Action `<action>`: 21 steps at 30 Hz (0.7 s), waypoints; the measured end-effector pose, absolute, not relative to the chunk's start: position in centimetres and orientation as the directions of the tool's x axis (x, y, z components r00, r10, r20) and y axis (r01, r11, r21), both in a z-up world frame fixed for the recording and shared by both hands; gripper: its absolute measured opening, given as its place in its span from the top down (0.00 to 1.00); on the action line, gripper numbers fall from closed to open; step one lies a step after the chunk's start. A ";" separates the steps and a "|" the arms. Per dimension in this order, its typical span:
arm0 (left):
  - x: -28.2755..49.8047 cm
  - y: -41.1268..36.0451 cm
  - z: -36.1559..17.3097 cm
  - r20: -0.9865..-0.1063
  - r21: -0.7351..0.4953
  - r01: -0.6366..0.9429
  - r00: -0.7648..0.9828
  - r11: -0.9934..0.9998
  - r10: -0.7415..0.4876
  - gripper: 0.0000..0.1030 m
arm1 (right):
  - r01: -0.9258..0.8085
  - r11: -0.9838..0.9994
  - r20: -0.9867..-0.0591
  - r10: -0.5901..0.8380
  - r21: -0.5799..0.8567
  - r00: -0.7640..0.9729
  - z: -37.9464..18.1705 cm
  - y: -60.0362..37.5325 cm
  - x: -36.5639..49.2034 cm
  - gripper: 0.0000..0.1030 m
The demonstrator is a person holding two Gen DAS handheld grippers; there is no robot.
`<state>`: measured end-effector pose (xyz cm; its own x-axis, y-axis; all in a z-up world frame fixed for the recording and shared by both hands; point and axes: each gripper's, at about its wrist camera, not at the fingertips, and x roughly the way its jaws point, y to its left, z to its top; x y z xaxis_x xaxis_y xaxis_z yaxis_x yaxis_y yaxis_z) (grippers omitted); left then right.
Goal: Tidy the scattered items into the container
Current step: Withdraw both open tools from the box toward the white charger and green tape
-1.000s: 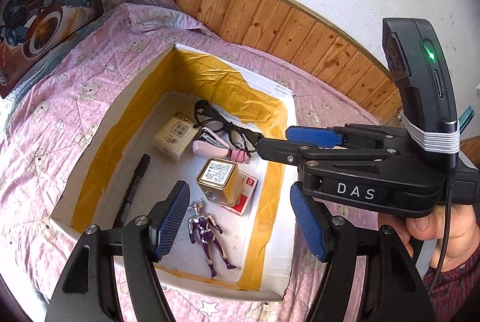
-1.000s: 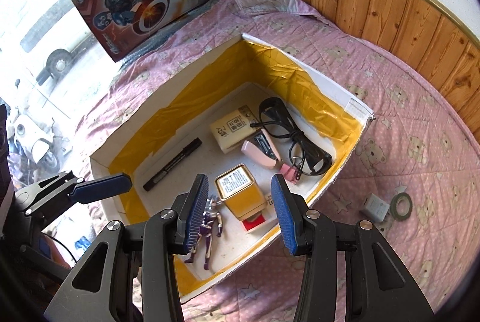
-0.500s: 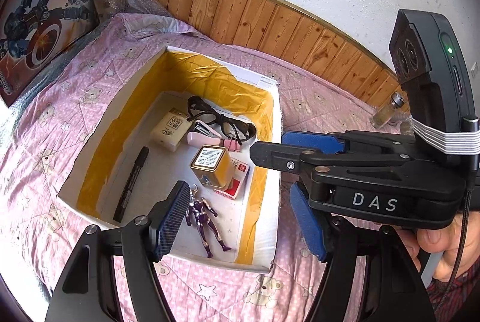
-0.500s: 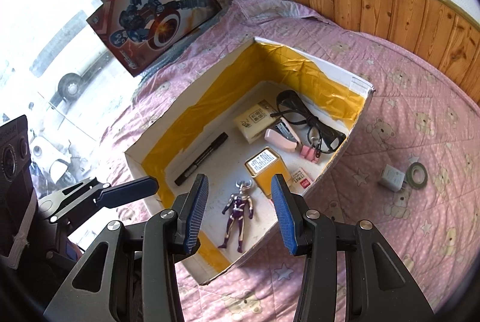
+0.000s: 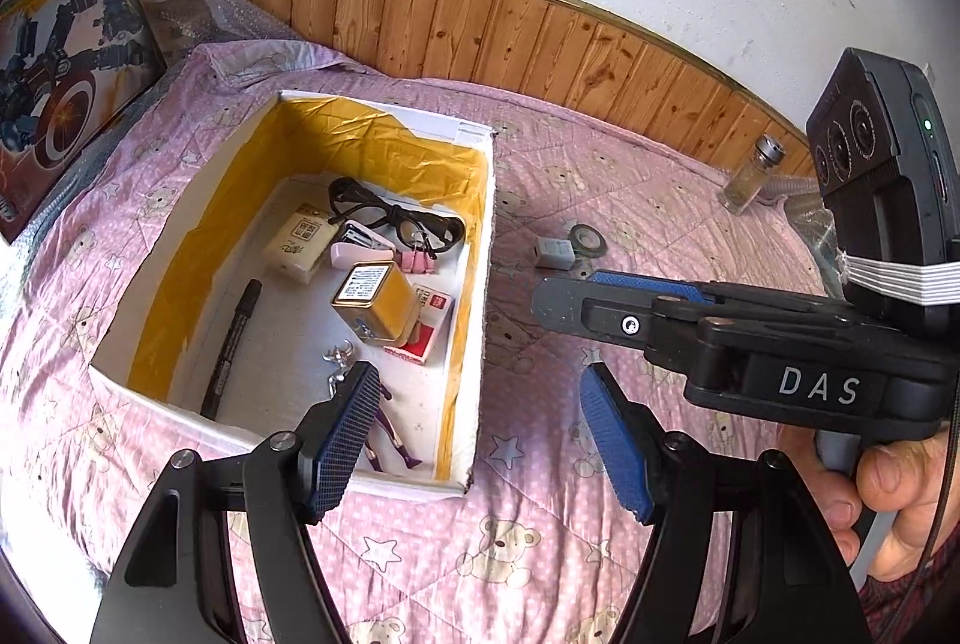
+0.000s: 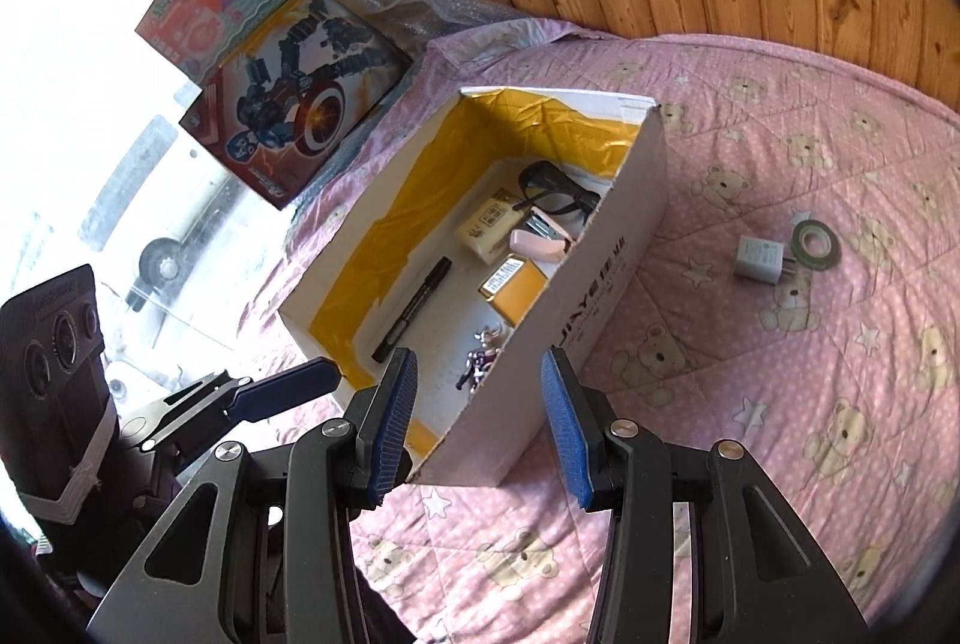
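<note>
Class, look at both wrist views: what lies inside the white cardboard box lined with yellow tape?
Inside the white cardboard box: black-framed glasses, cream packet, pink stapler, pink clips, gold tin, black marker, red-and-white card. The left gripper's finger partly hides a purple figure.

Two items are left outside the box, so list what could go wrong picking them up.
1. The charger and tape lie touching, so closing the right hand-held gripper on one may push the other away.
2. The tape is flat on the soft quilt; fingers could pinch fabric.
</note>
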<state>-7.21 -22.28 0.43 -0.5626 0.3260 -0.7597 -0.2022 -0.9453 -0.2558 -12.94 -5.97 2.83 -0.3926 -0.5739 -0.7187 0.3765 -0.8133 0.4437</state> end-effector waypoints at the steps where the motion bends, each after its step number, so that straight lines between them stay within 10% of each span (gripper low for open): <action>1: -7.1 -21.9 0.4 -0.760 -0.254 -0.209 -0.560 -0.944 0.328 0.32 | 0.367 -0.812 -0.714 -0.578 0.454 -0.396 2.7 -5.4 -12.6 0.56; 21: -9.2 -13.3 -1.5 -0.784 -0.267 -0.298 -0.485 -0.916 0.386 0.32 | 0.125 -0.845 -0.689 -0.501 0.520 -0.523 -0.7 7.5 -12.4 0.56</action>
